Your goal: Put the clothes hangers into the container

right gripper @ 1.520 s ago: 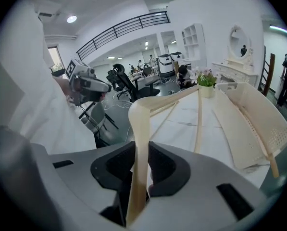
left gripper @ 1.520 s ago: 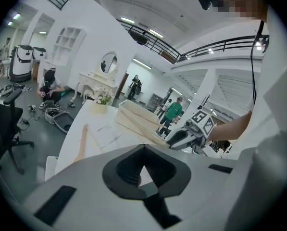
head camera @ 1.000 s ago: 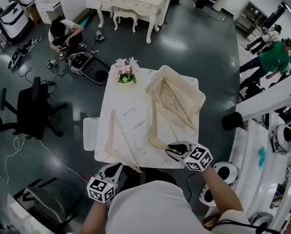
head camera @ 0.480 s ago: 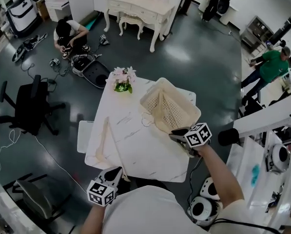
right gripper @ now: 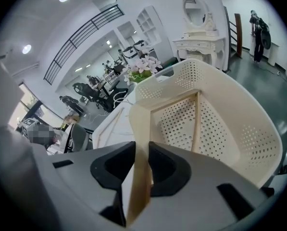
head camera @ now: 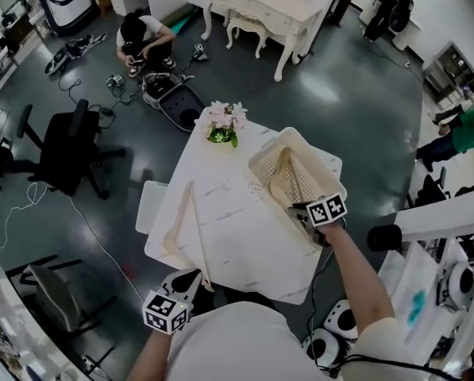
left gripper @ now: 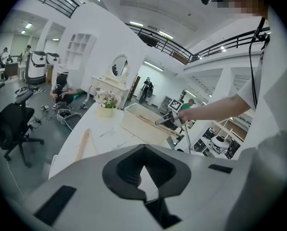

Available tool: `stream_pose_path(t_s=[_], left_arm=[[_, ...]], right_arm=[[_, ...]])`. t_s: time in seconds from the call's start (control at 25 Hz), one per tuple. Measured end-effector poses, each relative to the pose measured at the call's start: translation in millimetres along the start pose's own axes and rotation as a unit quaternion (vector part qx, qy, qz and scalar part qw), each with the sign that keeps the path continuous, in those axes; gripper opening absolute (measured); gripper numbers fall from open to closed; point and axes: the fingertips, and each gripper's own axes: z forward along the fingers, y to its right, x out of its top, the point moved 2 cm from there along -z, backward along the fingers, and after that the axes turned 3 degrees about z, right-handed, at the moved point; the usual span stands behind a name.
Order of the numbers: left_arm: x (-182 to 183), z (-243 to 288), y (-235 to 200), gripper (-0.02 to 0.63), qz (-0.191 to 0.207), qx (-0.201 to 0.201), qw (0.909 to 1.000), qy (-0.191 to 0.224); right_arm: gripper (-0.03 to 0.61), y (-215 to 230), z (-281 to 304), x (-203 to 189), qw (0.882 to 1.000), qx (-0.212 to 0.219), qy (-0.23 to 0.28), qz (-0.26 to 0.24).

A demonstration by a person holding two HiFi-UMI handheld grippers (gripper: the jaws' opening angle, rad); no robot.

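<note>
- Right tongs (head camera: 295, 207) (right gripper: 142, 163) pinch one arm of a wooden hanger (right gripper: 139, 129); the wood fills the gap between the pads.
- That held hanger (head camera: 287, 179) reaches from the tongs into the container (head camera: 320, 155), its crossbar and far arm over the perforated inside wall (right gripper: 239, 129).
- Whether it touches the container floor: cannot tell.
- The container is a cream perforated basket at the 2 o'clock corner of the surface (head camera: 237, 228), tilted a bit, open mouth up.
- Right tongs sit at the container's 5 o'clock rim, angled downward.
- Left tongs (head camera: 190, 276) (left gripper: 143, 170) hang off the 7 o'clock edge of the surface. The jaws are spread by a narrow gap with nothing between them, and only the surface shows through.
- A second hanger (head camera: 179, 217) (left gripper: 81, 146) lies flat on the surface toward 9 o'clock, well apart from the container and from both tongs.
- A flower pot (head camera: 223, 124) (left gripper: 106, 100) (right gripper: 143, 66) stands at the 12 o'clock edge of the surface, near the container's 10 o'clock corner and not touching it.
- From the left gripper view, the container (left gripper: 138, 124) stands at 1 o'clock, with the right arm reaching to it.
- A black chair (head camera: 70, 145) is on the floor at 9 o'clock, and a crouching person (head camera: 141, 34) at 11 o'clock.
</note>
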Motion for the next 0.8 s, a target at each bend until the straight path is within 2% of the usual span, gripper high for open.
stream_pose_path(t_s=[0.12, 0.28, 0.4, 0.52, 0.6, 0.8], left_arm=[[-0.2, 0.4, 0.5, 0.008, -0.004, 0.006, 1.0, 0.002], [-0.6, 0.6, 2.5, 0.008, -0.003, 0.005, 1.0, 0.002], [0.2, 0.9, 2.2, 0.008, 0.0, 0.0, 1.0, 0.001], [1.0, -0.1, 2.0, 0.008, 0.004, -0.006, 1.0, 0.006], [1.6, -1.2, 1.7, 0.008, 0.007, -0.01, 0.9999, 0.01], [8.8, -1.7, 2.9, 0.008, 0.019, -0.024, 0.9994, 0.016]], right_arm=[[0.097, 3.9, 4.4, -1.2, 1.0, -0.014, 0.001, -0.02], [0.125, -1.7, -1.8, 3.2, 0.995, -0.053, 0.01, -0.08], [0.137, -12.4, -12.2, 8.2, 0.987, -0.081, 0.019, -0.137], [0.136, -31.5, -28.7, 13.6, 0.976, -0.105, 0.055, -0.184], [0.129, -52.4, -38.1, 13.3, 0.973, -0.097, 0.084, -0.191], [0.092, -108.1, -50.7, -0.1, 0.975, -0.05, 0.141, -0.165]])
